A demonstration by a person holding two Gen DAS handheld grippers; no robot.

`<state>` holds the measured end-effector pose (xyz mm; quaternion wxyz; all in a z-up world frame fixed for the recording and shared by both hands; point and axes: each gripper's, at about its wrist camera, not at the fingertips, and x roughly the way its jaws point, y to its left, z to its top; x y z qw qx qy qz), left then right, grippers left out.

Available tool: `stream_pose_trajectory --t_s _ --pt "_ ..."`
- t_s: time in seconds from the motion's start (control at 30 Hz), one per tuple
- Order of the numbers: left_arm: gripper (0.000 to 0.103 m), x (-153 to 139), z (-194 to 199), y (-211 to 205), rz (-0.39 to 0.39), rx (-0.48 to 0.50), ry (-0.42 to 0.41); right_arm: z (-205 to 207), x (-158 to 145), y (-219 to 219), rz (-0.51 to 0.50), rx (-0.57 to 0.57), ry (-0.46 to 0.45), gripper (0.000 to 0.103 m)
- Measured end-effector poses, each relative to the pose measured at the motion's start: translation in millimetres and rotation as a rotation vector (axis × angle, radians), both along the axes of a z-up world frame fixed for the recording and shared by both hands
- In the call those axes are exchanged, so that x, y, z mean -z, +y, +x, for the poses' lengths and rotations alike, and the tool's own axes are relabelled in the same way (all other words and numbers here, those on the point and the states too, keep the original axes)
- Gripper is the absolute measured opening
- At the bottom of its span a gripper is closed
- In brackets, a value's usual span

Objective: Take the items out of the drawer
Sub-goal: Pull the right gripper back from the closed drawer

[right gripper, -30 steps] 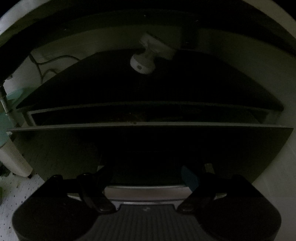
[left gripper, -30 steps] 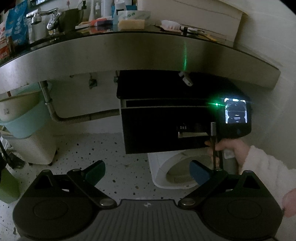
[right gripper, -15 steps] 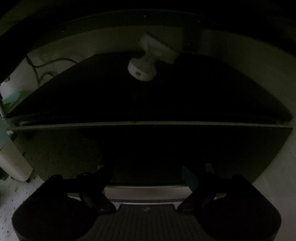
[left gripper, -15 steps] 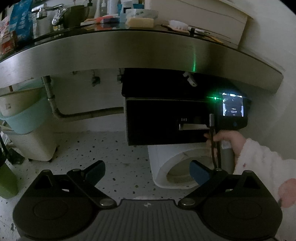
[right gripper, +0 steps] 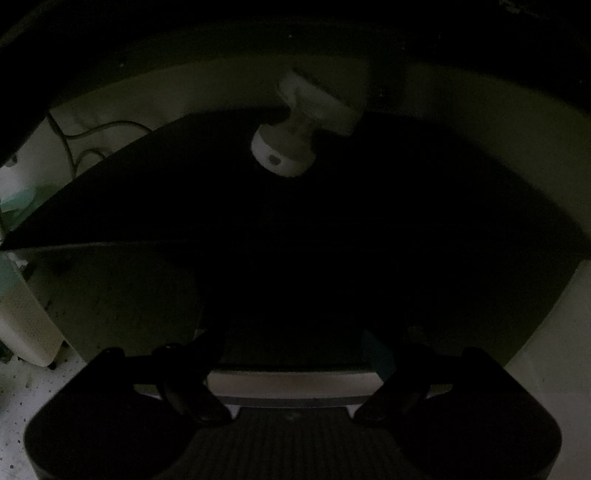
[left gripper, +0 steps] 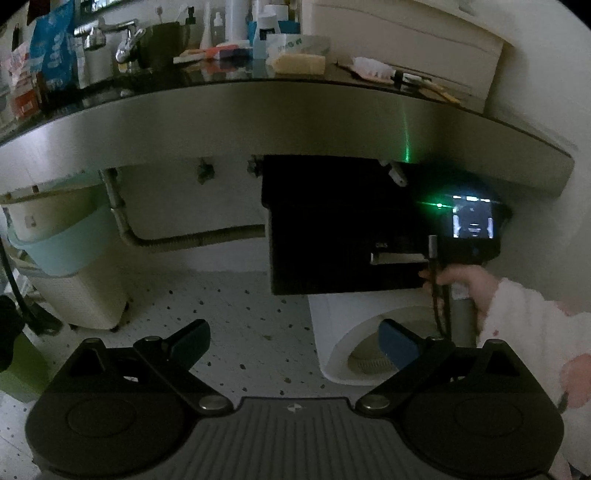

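The drawer [left gripper: 343, 236], a black-fronted unit hung under the right part of the counter [left gripper: 280, 122], looks pushed in flush with its dark cabinet in your left wrist view; its silver handle [left gripper: 399, 257] sits low on the front, toward the right side; your right gripper [right gripper: 295, 350] is pressed up close to that front, its two fingers spread either side of the pale handle bar [right gripper: 293, 382], which lies across the gap just in front of the gripper body; the view is too dark to tell whether the fingers touch the bar, so you cannot say it is gripped; from the left wrist camera you see that same tool from behind, its lit screen [left gripper: 472, 220] glowing beside a green light, with a hand [left gripper: 461, 280] in a fluffy white sleeve [left gripper: 524, 325] holding its grip; your left gripper [left gripper: 295, 341] hangs back, well apart from the drawer, over the speckled floor [left gripper: 229, 314]; its blue-padded fingers stand wide apart with nothing between them; a white bin [left gripper: 354, 332] stands on the floor beneath the drawer; the counter carries a tap [left gripper: 110, 35], bottles and a yellow sponge [left gripper: 299, 63]; a corrugated pipe [left gripper: 177, 240] runs under it to the left.
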<state>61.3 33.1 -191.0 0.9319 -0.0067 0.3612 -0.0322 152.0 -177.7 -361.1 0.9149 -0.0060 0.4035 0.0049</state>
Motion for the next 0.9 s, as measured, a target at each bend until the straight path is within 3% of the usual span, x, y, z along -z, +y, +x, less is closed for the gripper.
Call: stream_pose_trajectory --t_s 0.3,0.7,0.9 --pt "0.098 -12 8 -2 0.034 -0.015 -0.005 -48 -40 -2 -0.056 -0.015 0.065 0.082" --pt "0.099 -31 16 -17 0.012 0.016 0.045 -116 -151 -14 -0.045 0.031 0.048 0.087" --pt "0.099 -54 6 -29 0.008 0.043 0.024 -136 -207 -22 -0.034 0.052 0.071 0.087"
